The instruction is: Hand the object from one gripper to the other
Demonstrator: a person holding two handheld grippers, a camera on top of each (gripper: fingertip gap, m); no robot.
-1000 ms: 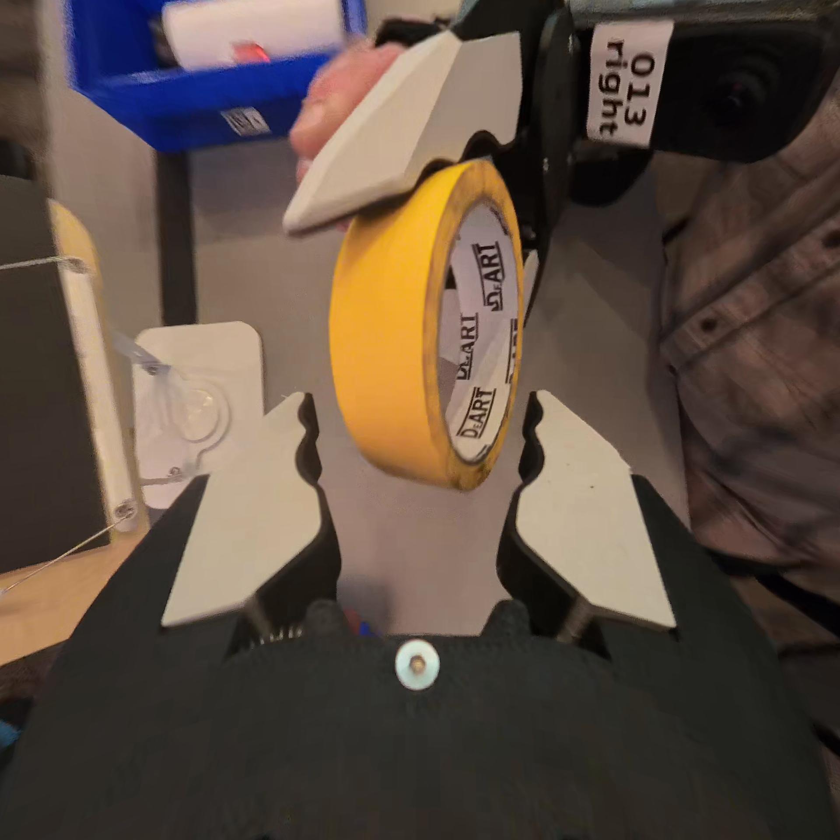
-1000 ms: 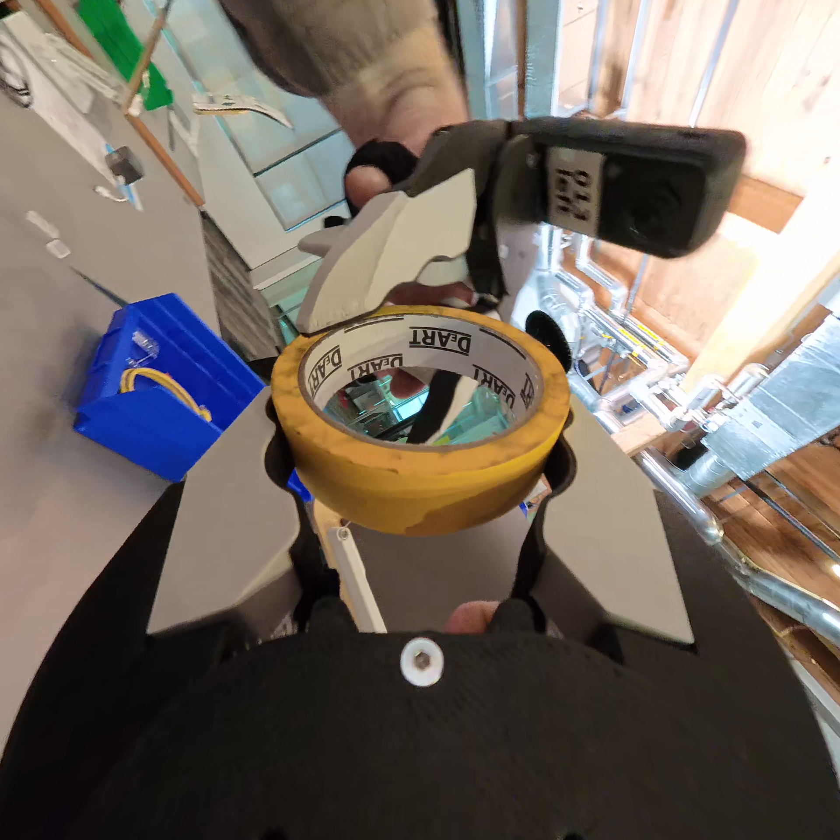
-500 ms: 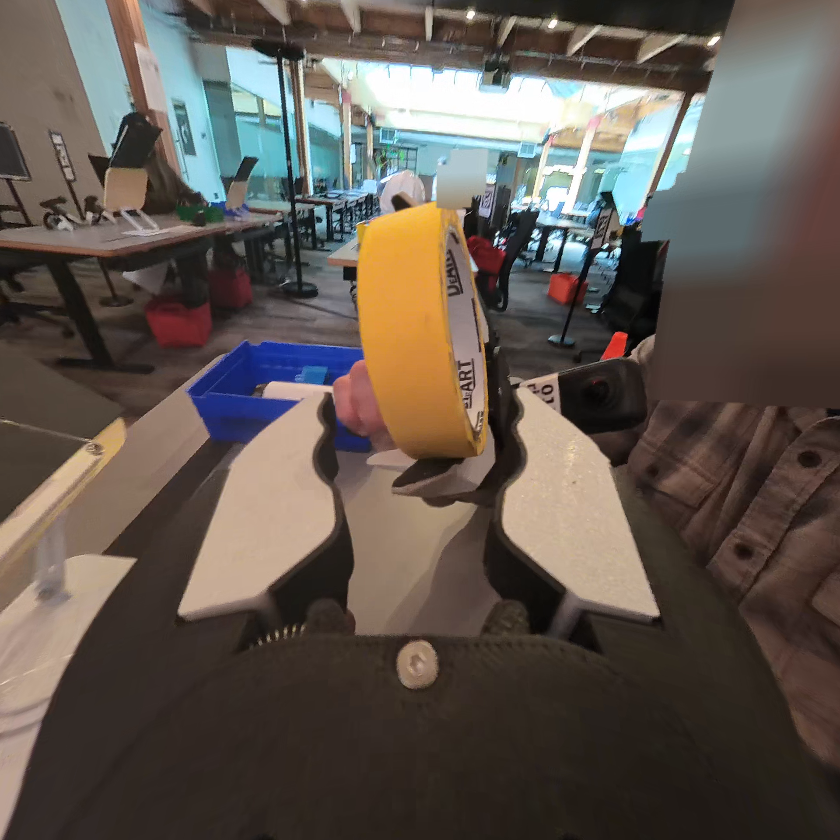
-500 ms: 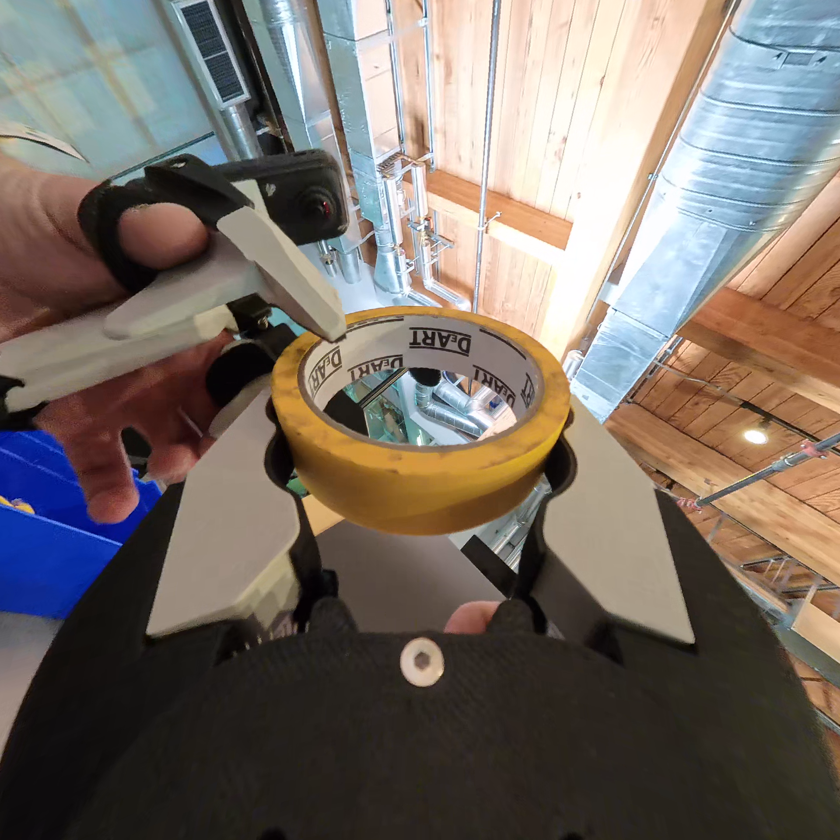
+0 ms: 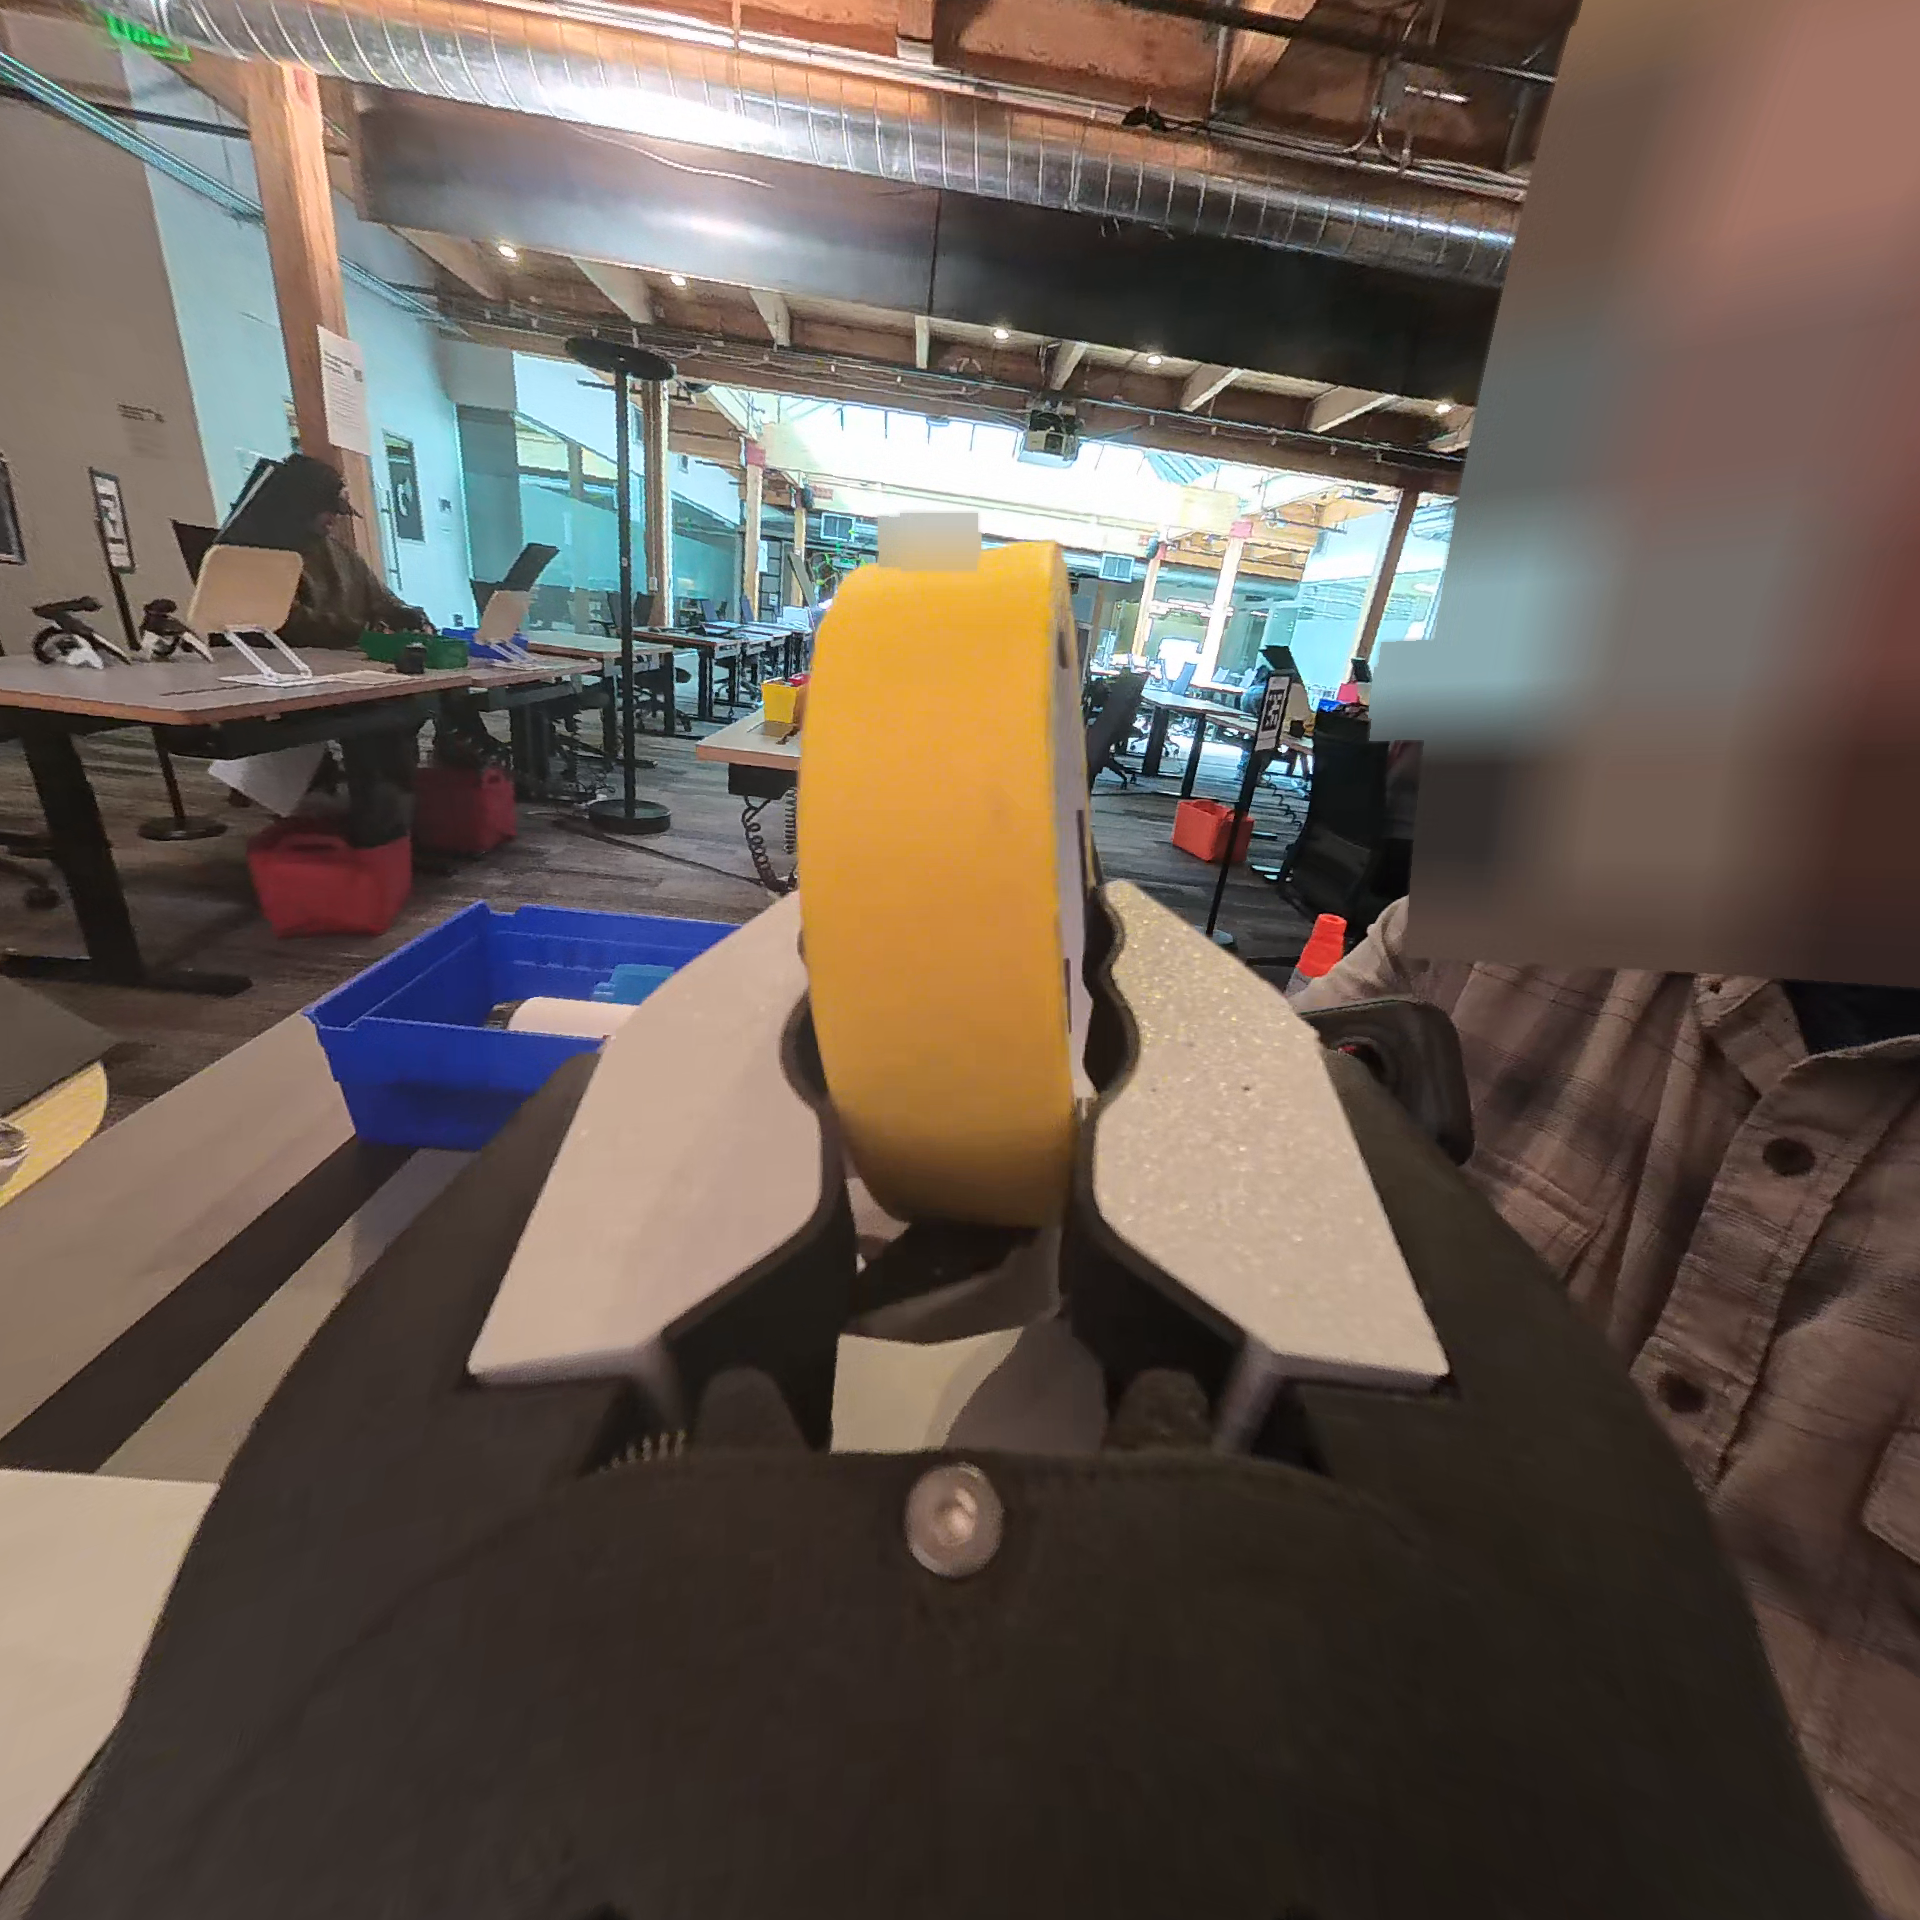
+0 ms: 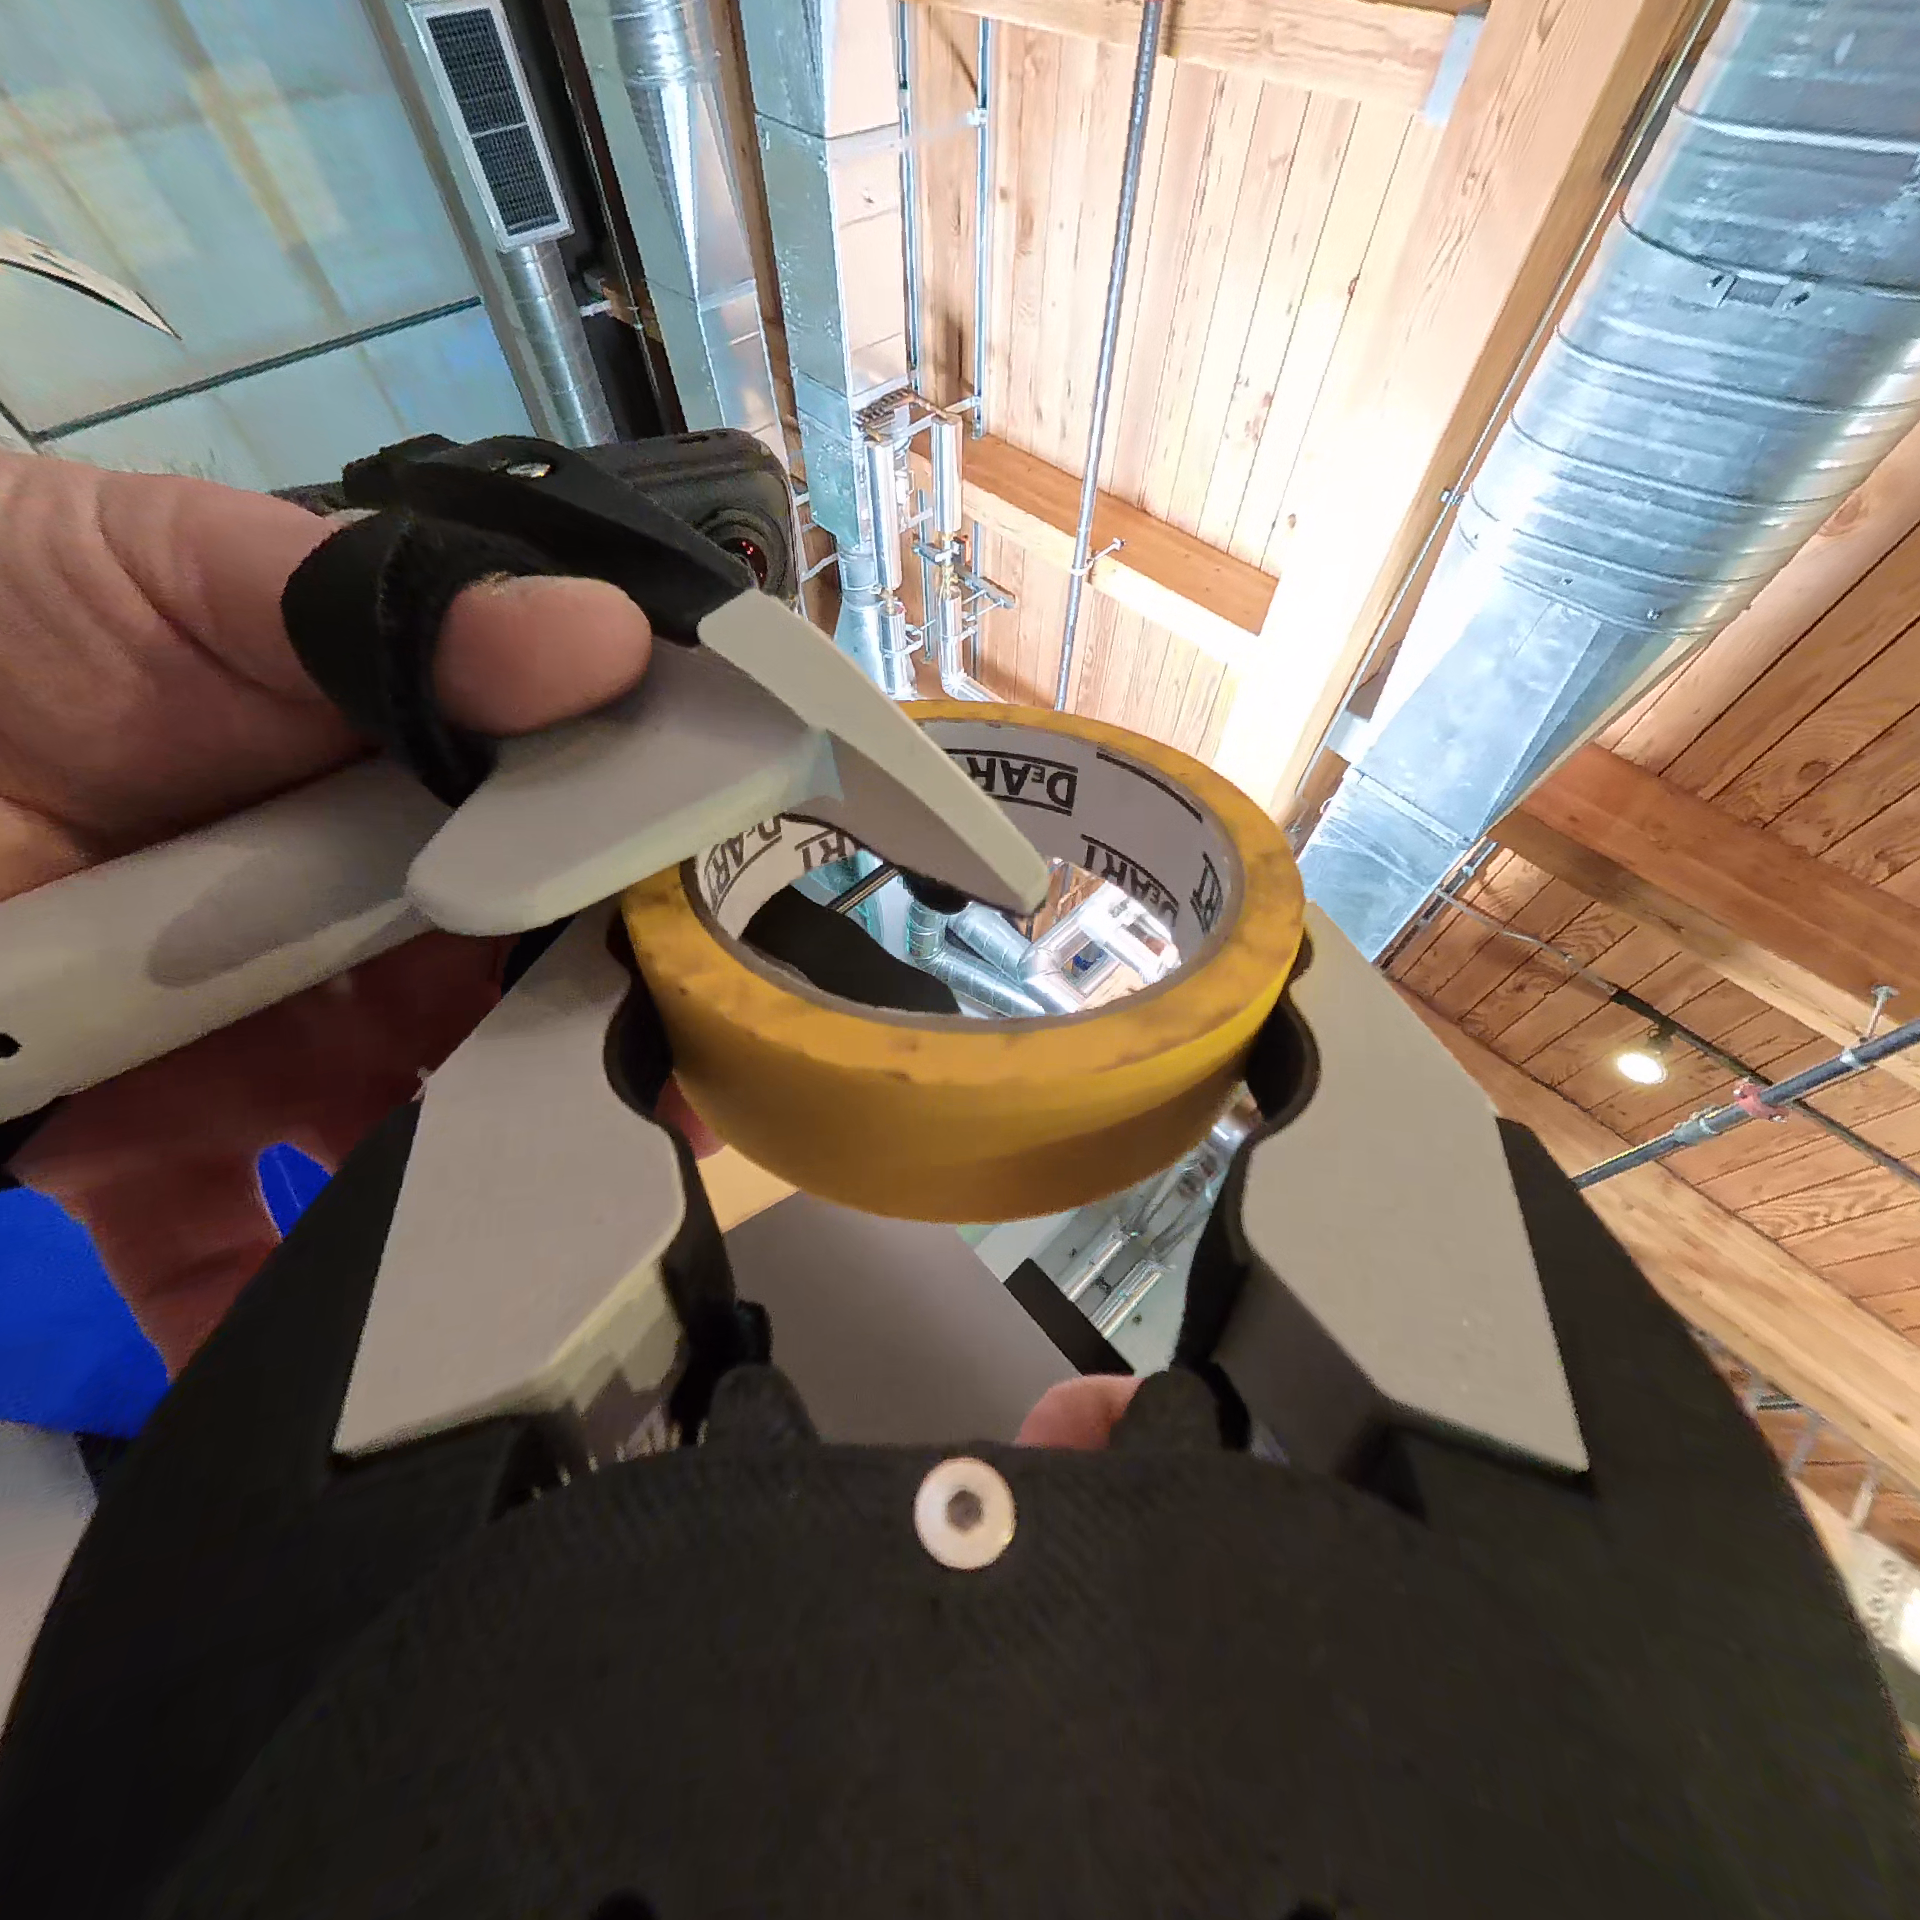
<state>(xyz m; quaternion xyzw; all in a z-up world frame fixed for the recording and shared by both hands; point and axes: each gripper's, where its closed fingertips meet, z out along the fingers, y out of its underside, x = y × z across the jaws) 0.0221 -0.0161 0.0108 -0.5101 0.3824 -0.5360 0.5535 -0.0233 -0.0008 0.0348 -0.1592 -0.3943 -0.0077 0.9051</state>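
Open-plan industrial workspace, office-workshop type. Long rows of desks (image 5: pixel 239 691) run to the rear, one with a seated person (image 5: pixel 332 592). Exposed timber beams (image 6: pixel 1101 540) and silver ventilation ducts (image 6: pixel 1704 416) overhead; blue parts bin (image 5: pixel 488 1013) on the near table.

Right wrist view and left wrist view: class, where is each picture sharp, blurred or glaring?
Right wrist view: the yellow ring-shaped roll of tape is sharp, the hand at left soft, and glare washes the wooden ceiling boards. Left wrist view: bright far windows blow out; straight beams bow from wide-angle distortion.
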